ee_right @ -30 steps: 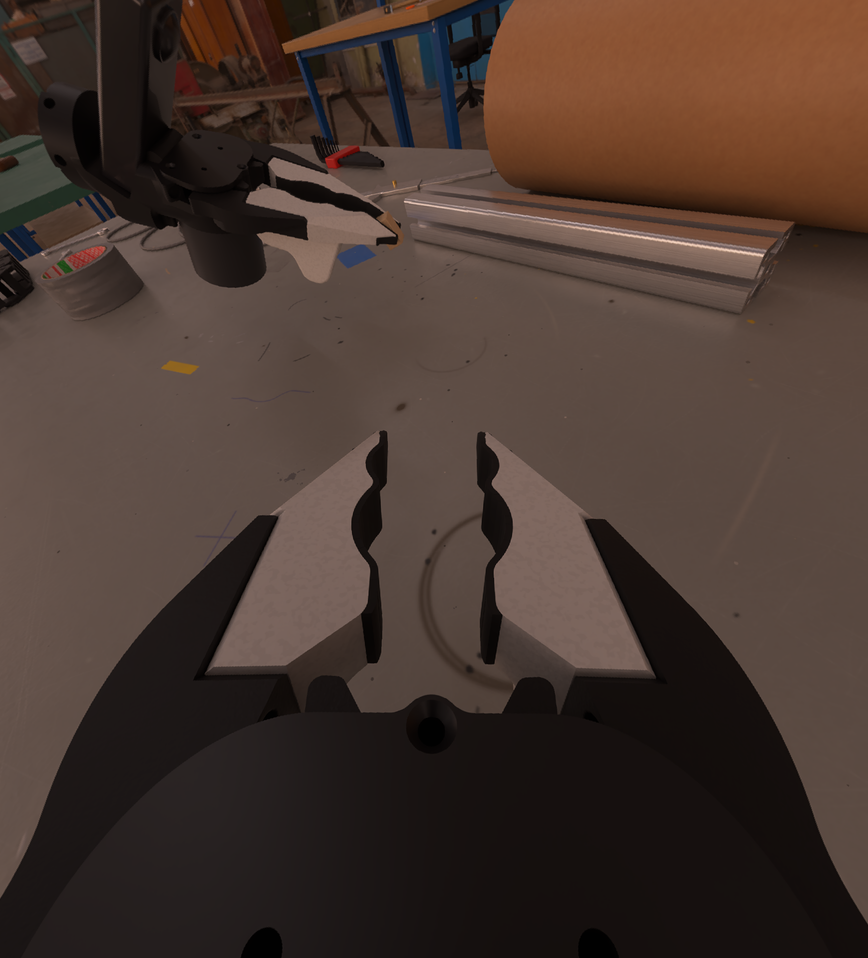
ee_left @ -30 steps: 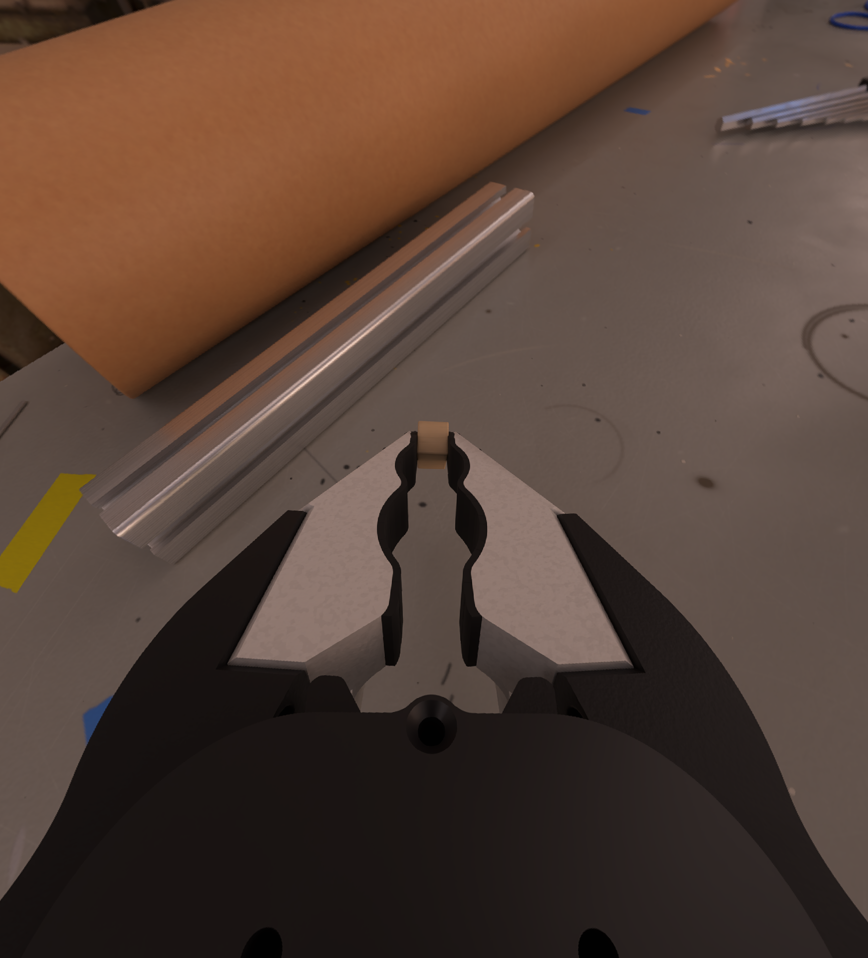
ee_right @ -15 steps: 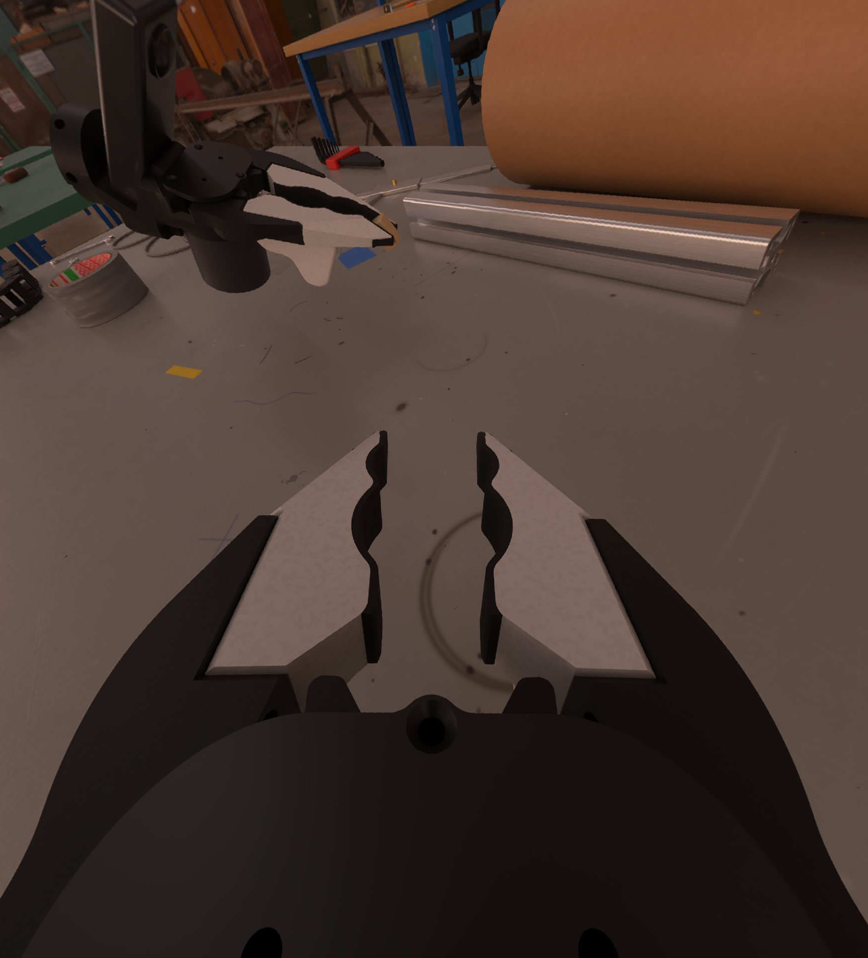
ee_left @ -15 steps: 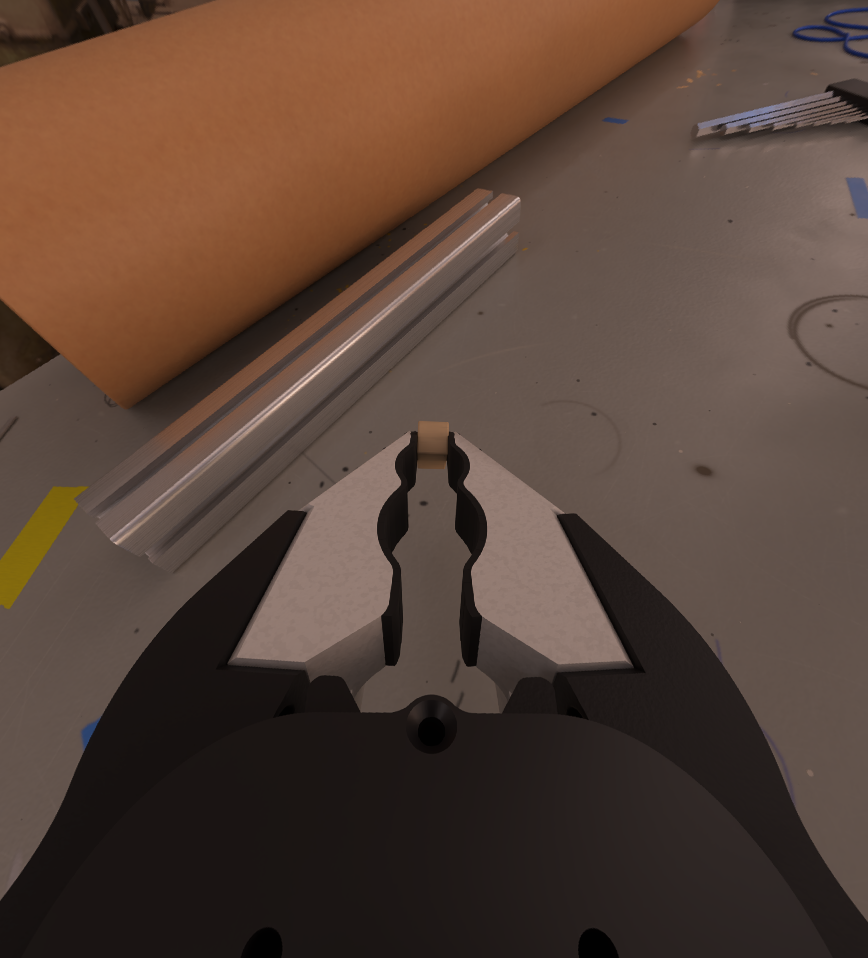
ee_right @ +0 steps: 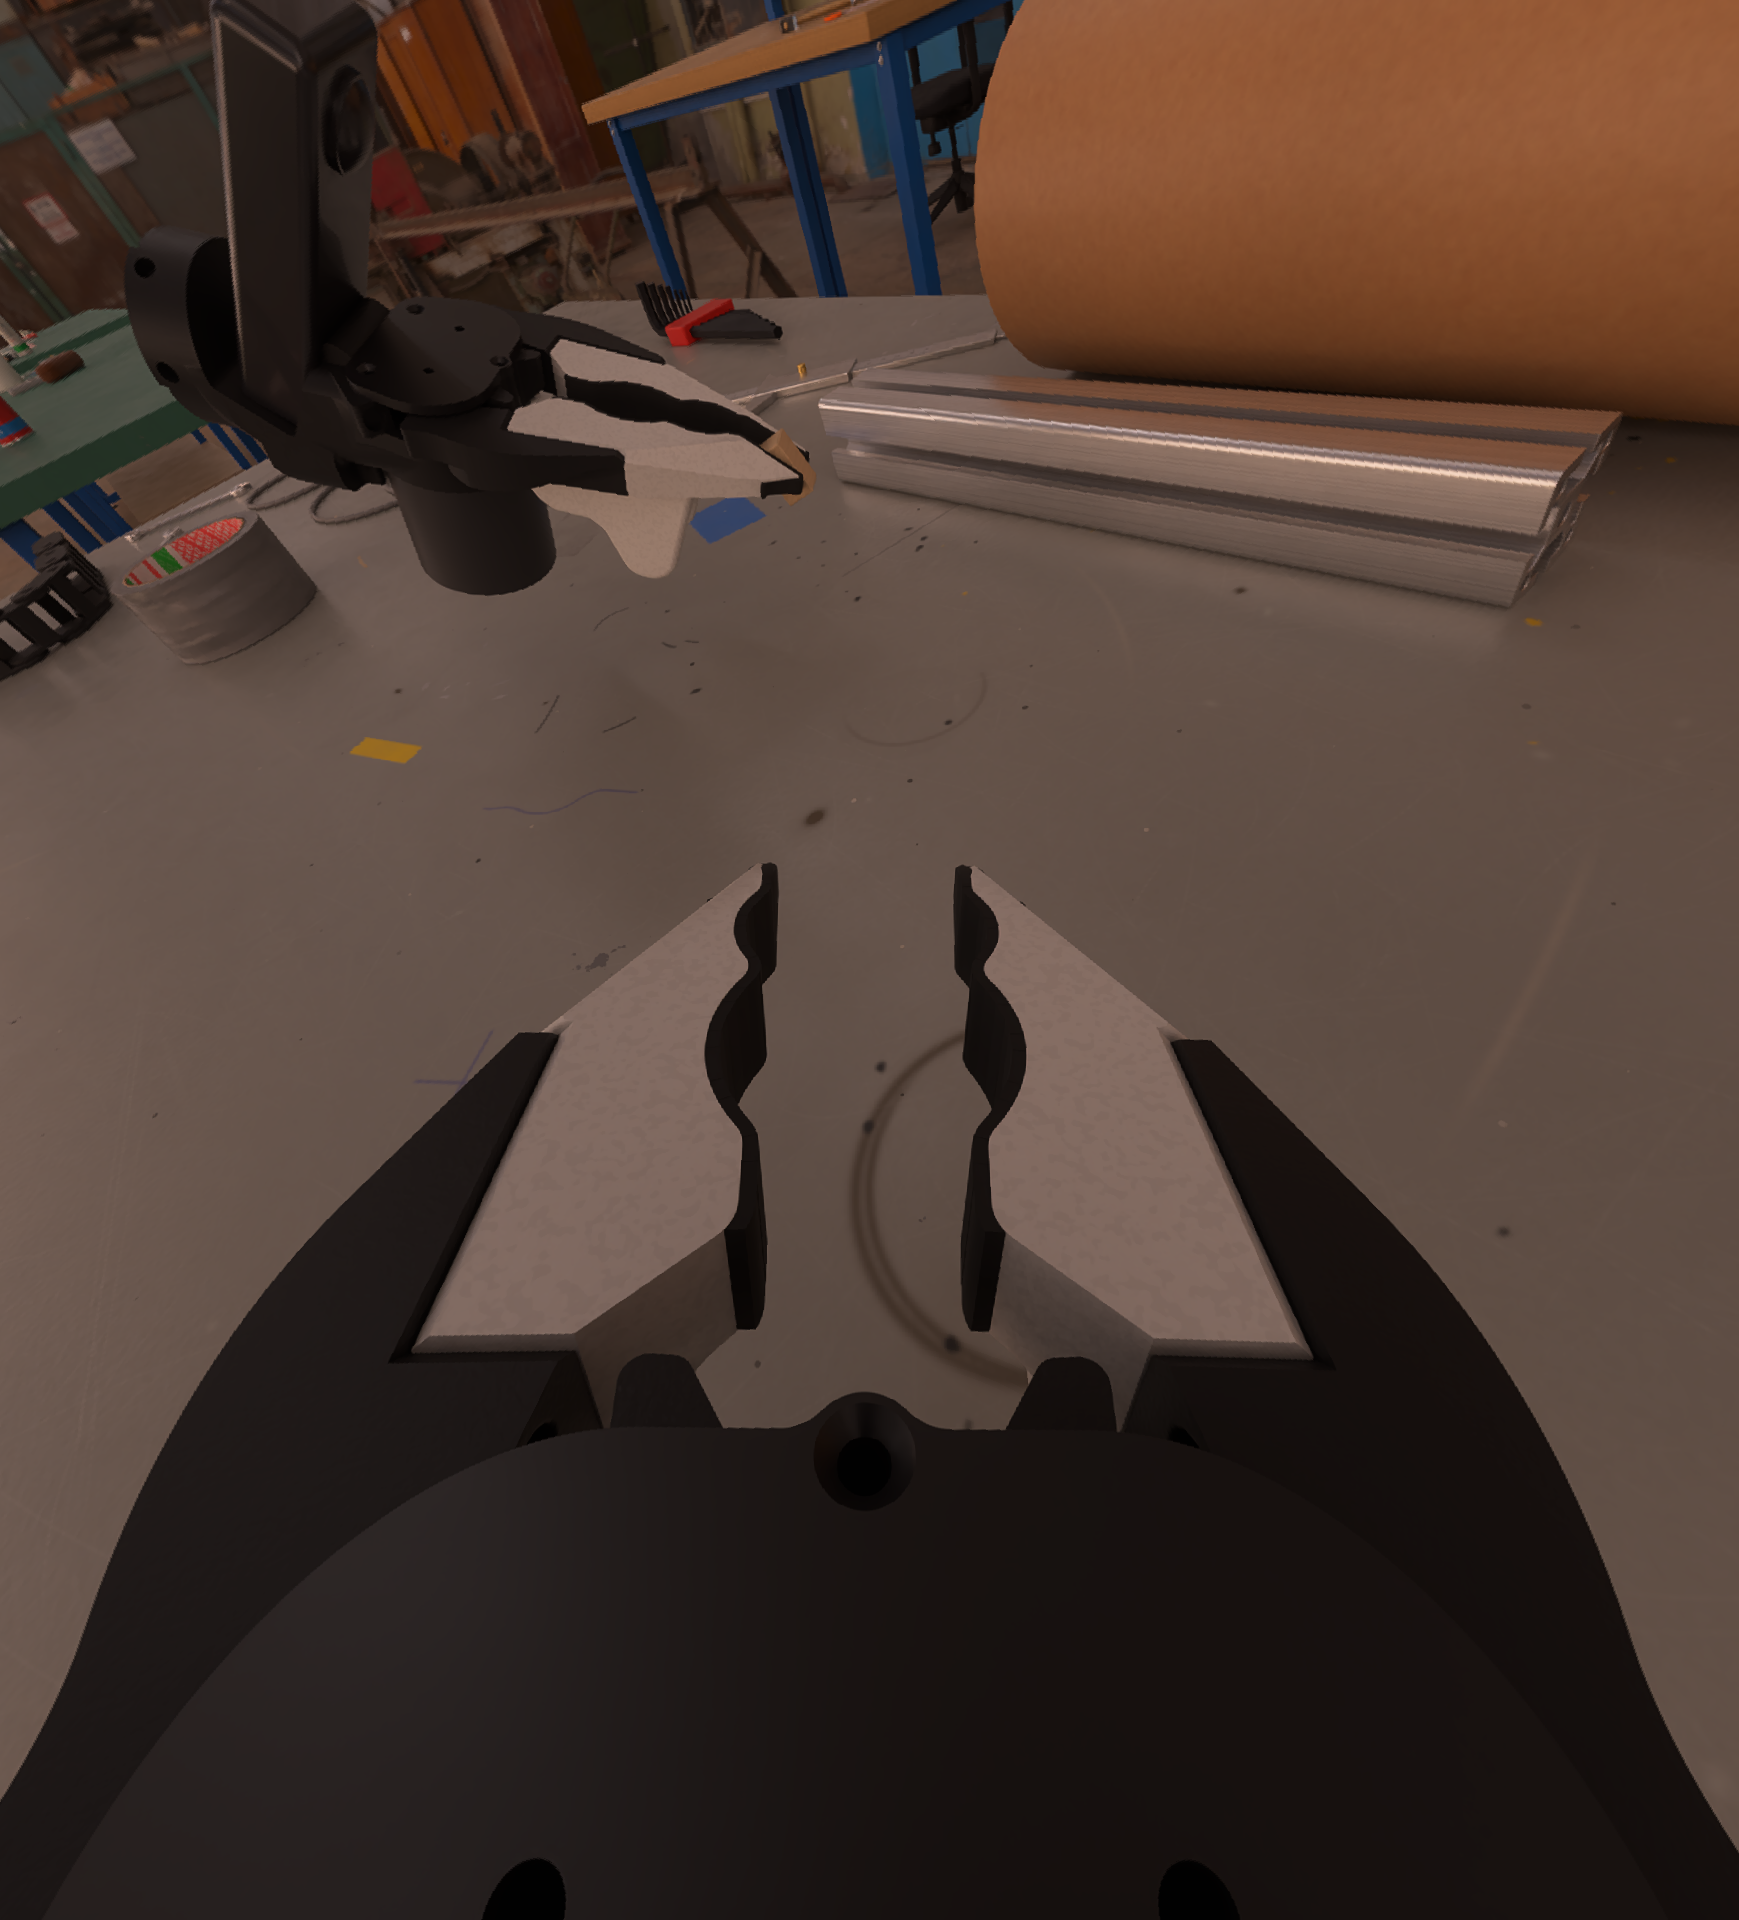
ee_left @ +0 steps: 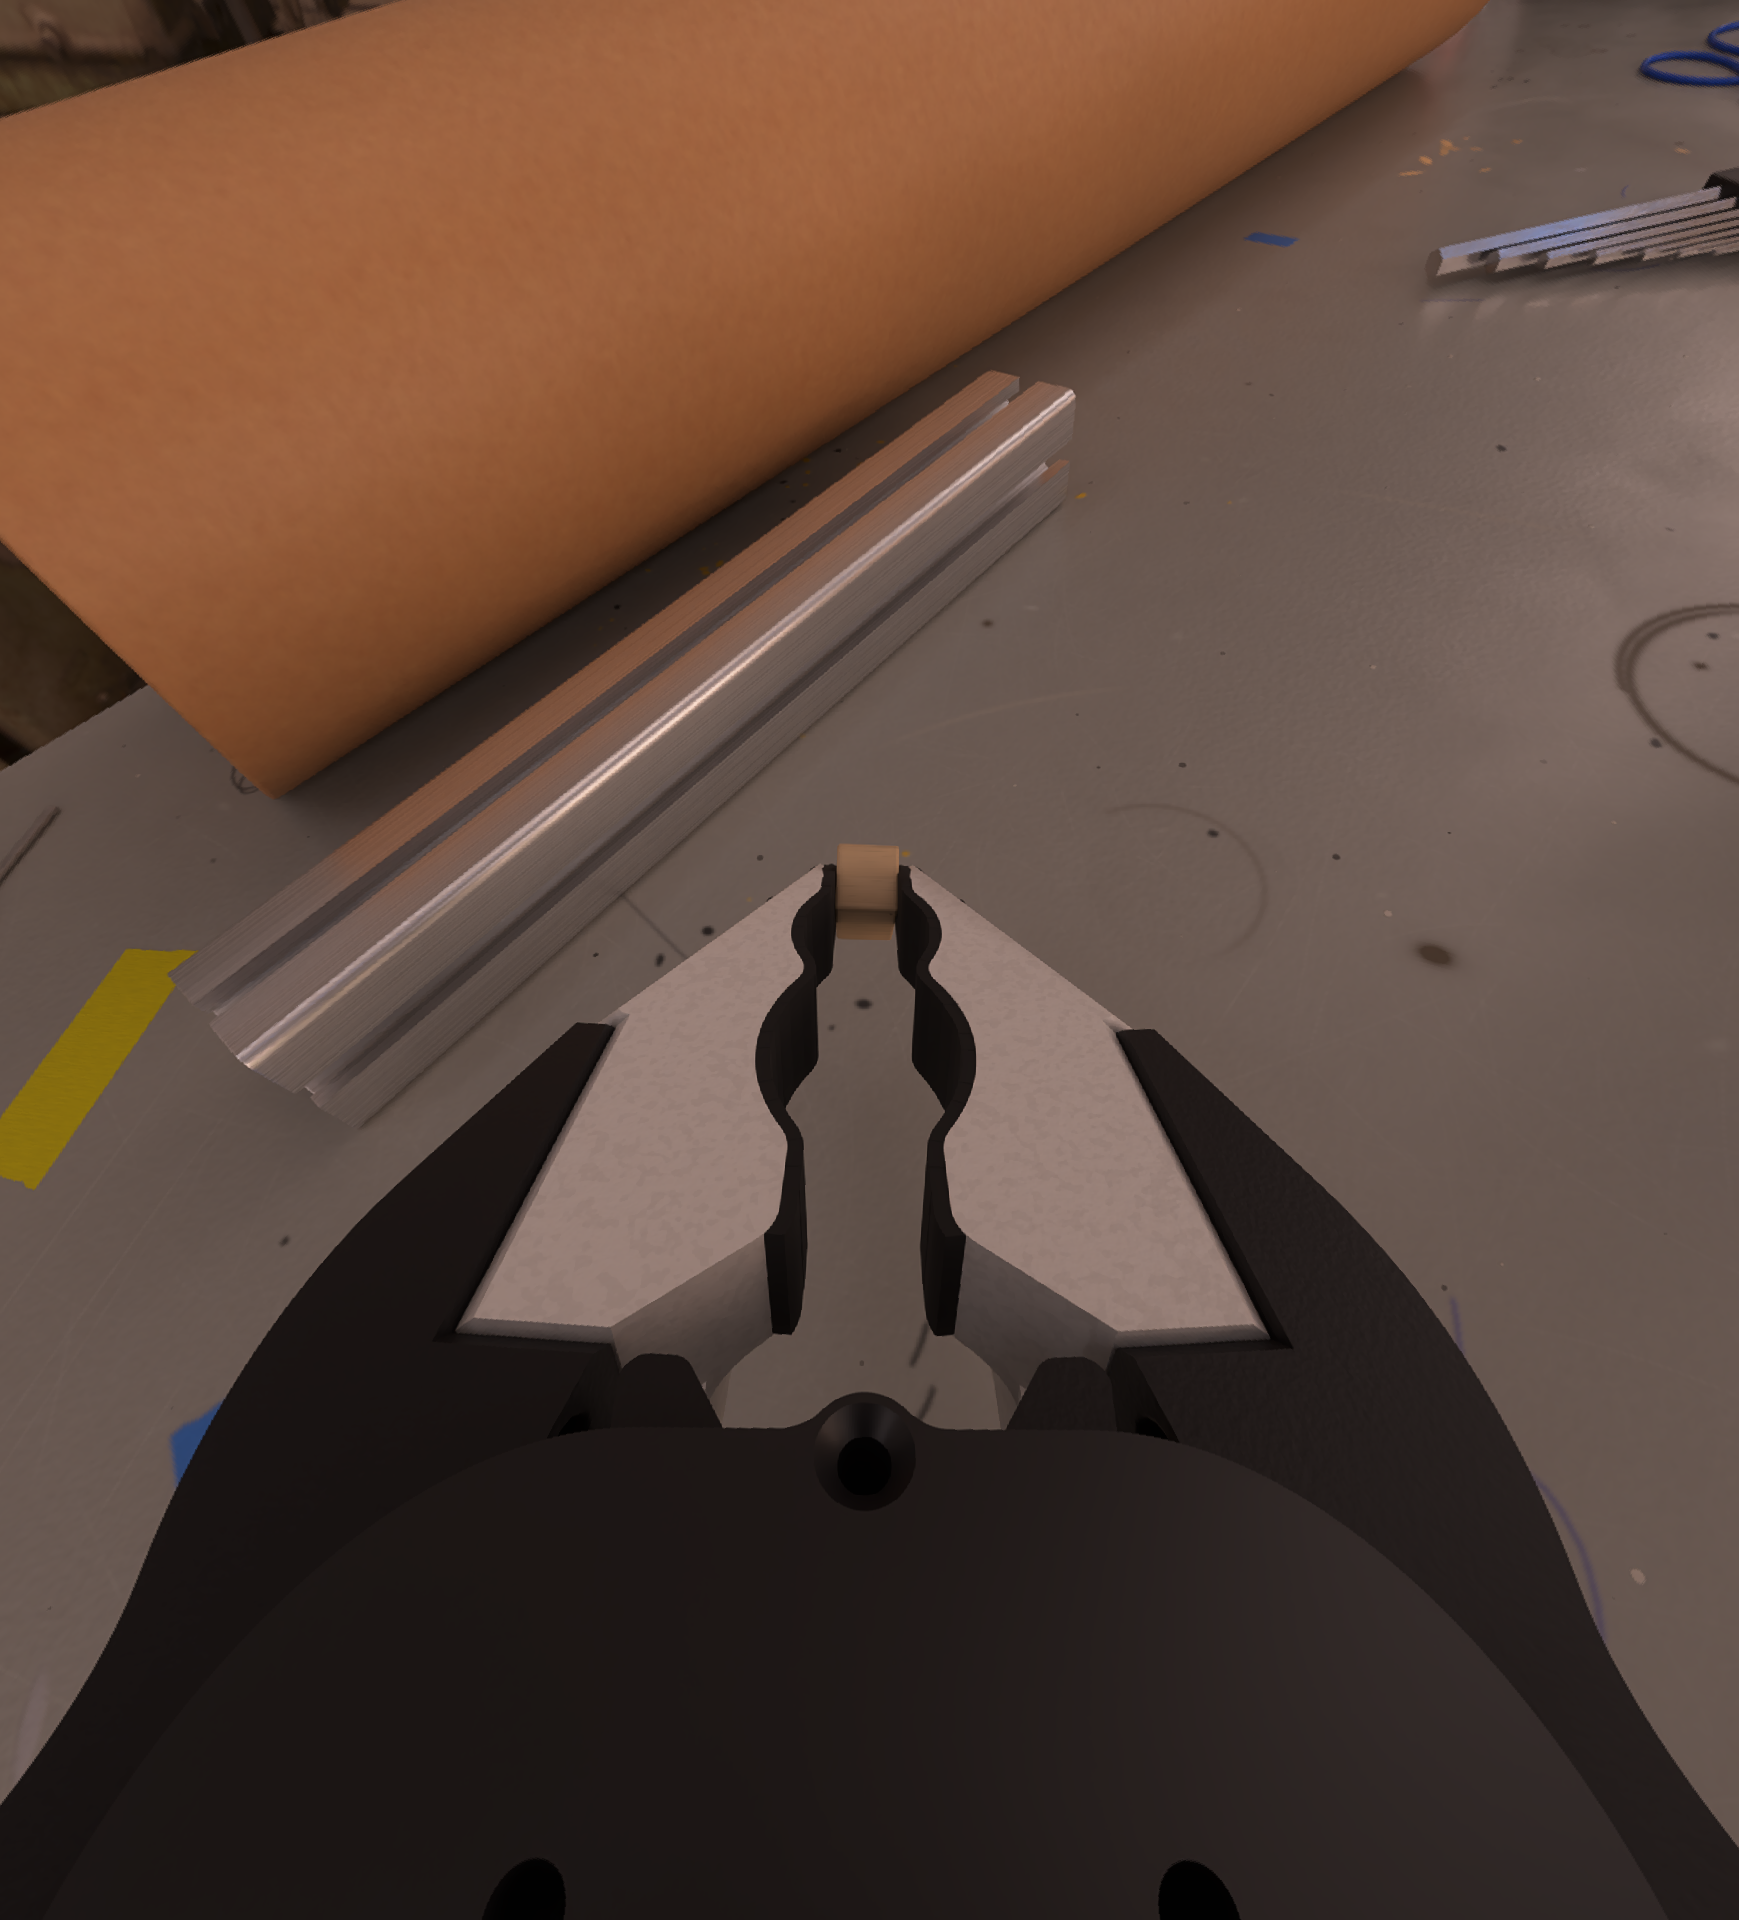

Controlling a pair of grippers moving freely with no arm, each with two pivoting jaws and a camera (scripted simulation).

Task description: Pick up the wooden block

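Dim, even indoor light leaves only soft shadows on the grey table (ee_left: 1364, 644), streaky glare along the aluminium profile (ee_left: 636, 727) (wide-angle bending at edges), everything sharp.

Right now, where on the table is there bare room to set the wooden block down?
The widest bare patch of the grey table lies between the right gripper and the aluminium profile. It is more crowded left of the left gripper, holding the wooden block: tape roll, black chain.
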